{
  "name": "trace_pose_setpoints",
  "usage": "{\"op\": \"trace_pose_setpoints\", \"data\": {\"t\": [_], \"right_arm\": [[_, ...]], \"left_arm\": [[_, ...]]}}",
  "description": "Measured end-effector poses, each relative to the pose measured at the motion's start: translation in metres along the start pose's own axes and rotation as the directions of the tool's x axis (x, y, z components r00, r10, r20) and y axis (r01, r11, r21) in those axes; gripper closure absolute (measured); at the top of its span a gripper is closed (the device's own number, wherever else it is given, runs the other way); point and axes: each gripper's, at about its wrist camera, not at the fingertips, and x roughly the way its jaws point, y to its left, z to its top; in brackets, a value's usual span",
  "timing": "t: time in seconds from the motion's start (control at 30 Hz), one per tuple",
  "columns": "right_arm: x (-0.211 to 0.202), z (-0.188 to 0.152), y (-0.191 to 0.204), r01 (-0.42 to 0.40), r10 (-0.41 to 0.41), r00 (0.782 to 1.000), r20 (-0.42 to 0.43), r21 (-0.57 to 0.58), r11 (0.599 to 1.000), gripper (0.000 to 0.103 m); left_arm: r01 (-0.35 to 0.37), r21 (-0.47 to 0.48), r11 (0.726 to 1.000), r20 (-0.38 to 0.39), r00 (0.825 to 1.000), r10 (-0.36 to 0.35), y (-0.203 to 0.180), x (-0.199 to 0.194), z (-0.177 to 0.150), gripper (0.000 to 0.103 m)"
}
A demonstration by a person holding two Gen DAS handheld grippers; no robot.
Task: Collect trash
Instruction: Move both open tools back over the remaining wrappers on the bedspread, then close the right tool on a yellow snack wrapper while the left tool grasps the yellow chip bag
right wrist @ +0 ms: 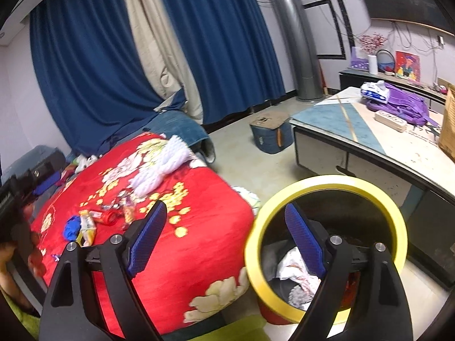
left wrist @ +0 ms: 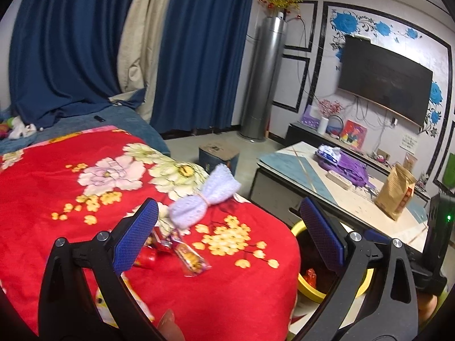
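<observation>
Several snack wrappers (left wrist: 190, 258) lie on a red floral blanket (left wrist: 85, 187); the right wrist view shows them as a scattered cluster (right wrist: 91, 221). A white foam net (left wrist: 204, 196) lies beyond them, and it also shows in the right wrist view (right wrist: 162, 164). A yellow-rimmed trash bin (right wrist: 327, 247) stands on the floor beside the blanket, holding crumpled trash (right wrist: 295, 272). My left gripper (left wrist: 227, 233) is open and empty, just above the wrappers. My right gripper (right wrist: 224, 241) is open and empty, over the bin's near rim.
A low table (left wrist: 312, 176) stands right of the bin with a purple bag (left wrist: 349, 167) and a brown paper bag (left wrist: 395, 190). A blue box (right wrist: 270, 133) sits on the floor. Blue curtains (left wrist: 199, 51) and a grey column unit (left wrist: 264, 82) stand behind.
</observation>
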Motion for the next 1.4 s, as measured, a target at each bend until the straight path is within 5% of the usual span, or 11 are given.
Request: {"op": "trace_pose_setpoints", "data": {"t": [0.67,1.13,1.27,1.4], "right_arm": [[0.042,-0.004,0.094,-0.13,0.116,0.989,-0.095,-0.159,0.979,0.02],[0.084,-0.012,0.129,-0.186,0.144,0.971,-0.189,-0.225,0.956,0.021],[0.103,-0.016,0.132,-0.213,0.154,0.956,-0.251,-0.224,0.951,0.034],[0.118,-0.017,0.137,-0.259,0.195,0.936,-0.293,-0.198,0.946,0.047]], "left_arm": [[-0.107,0.062,0.992,-0.037,0.993,0.109,0.062,-0.019,-0.005,0.011],[-0.137,-0.01,0.991,-0.204,0.97,0.132,0.11,-0.012,-0.03,0.011],[-0.118,-0.035,0.992,-0.24,0.965,0.107,0.117,-0.009,-0.035,0.011],[-0.075,-0.088,0.993,-0.31,0.95,0.045,0.123,0.003,-0.043,0.026]]}}
